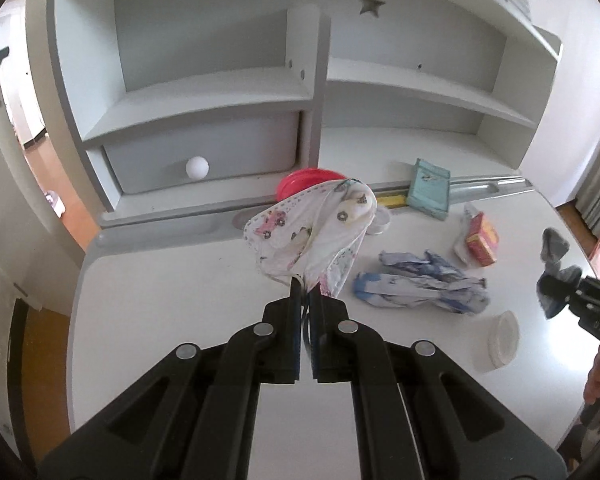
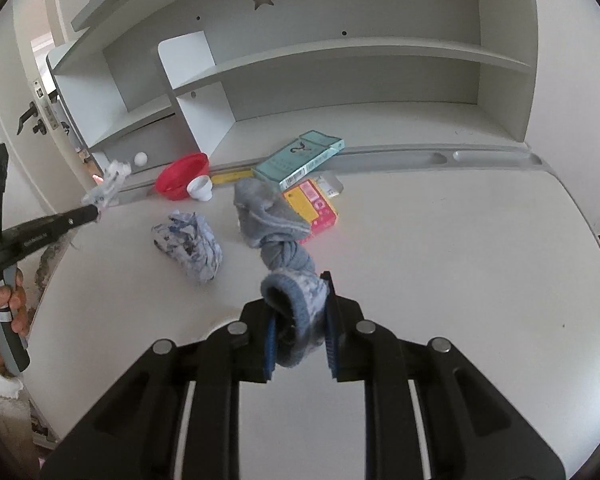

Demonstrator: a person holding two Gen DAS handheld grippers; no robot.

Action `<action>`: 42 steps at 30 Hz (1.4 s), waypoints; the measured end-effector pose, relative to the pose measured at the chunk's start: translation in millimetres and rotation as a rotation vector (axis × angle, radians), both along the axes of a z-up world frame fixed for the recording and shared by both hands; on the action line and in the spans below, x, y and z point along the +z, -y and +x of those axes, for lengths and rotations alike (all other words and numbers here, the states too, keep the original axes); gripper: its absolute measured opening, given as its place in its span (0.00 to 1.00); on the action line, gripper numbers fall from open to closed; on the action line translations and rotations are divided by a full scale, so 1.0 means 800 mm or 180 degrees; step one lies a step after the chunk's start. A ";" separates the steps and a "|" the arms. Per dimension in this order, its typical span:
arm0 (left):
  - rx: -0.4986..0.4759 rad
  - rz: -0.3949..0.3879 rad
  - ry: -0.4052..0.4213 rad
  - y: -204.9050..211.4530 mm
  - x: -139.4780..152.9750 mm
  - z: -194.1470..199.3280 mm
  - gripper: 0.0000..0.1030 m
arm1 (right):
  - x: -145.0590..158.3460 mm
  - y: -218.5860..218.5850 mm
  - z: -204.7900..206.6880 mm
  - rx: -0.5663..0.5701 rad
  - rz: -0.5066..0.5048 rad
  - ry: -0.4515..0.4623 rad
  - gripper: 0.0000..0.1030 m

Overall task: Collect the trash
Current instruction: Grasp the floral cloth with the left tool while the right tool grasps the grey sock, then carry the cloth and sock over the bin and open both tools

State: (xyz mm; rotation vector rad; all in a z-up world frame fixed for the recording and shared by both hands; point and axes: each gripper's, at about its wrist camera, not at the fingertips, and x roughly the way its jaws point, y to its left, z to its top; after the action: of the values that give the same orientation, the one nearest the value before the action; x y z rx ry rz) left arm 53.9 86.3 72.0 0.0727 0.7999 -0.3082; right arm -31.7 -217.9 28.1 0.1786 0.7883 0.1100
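Observation:
My left gripper (image 1: 306, 286) is shut on a white patterned cloth (image 1: 316, 228) that hangs lifted above the white desk (image 1: 160, 280). That same cloth (image 2: 108, 186) shows blurred at the left gripper's tip (image 2: 96, 212) in the right wrist view. My right gripper (image 2: 300, 300) is shut on the cuff of a knotted grey-blue sock (image 2: 276, 232), lifted off the desk. From the left wrist view the sock (image 1: 554, 248) and right gripper (image 1: 572, 284) appear at the far right. A crumpled blue-and-white paper wad (image 2: 188, 244) (image 1: 420, 280) lies on the desk between the two grippers.
A red bowl (image 2: 182, 174), a small white cup (image 2: 200, 188), a teal box (image 2: 300, 158), a red-and-yellow packet (image 2: 312, 204) and a yellow ruler (image 2: 230, 177) lie near the shelf unit (image 2: 300, 64). A white lid (image 1: 502, 338) sits at the desk's right. A white drawer knob (image 1: 197, 167) shows.

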 end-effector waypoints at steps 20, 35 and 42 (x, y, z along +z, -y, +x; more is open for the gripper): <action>-0.0558 0.0133 0.0135 0.126 0.029 -0.051 0.02 | 0.003 0.081 -0.055 -0.0211 0.0210 0.0153 0.19; -0.2837 0.0044 0.0107 0.535 0.032 -0.204 0.02 | 0.008 0.393 -0.312 -0.2268 0.0360 0.0351 0.19; -0.3785 0.0276 -0.0433 0.724 -0.048 -0.336 0.02 | -0.103 0.539 -0.444 -0.3215 0.0908 -0.0241 0.19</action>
State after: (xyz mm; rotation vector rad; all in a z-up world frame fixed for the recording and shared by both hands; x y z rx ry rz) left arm -215.0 -492.8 33.6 0.6238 0.8314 -1.4099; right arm -386.8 -649.4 -54.7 0.8315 0.6782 -0.7463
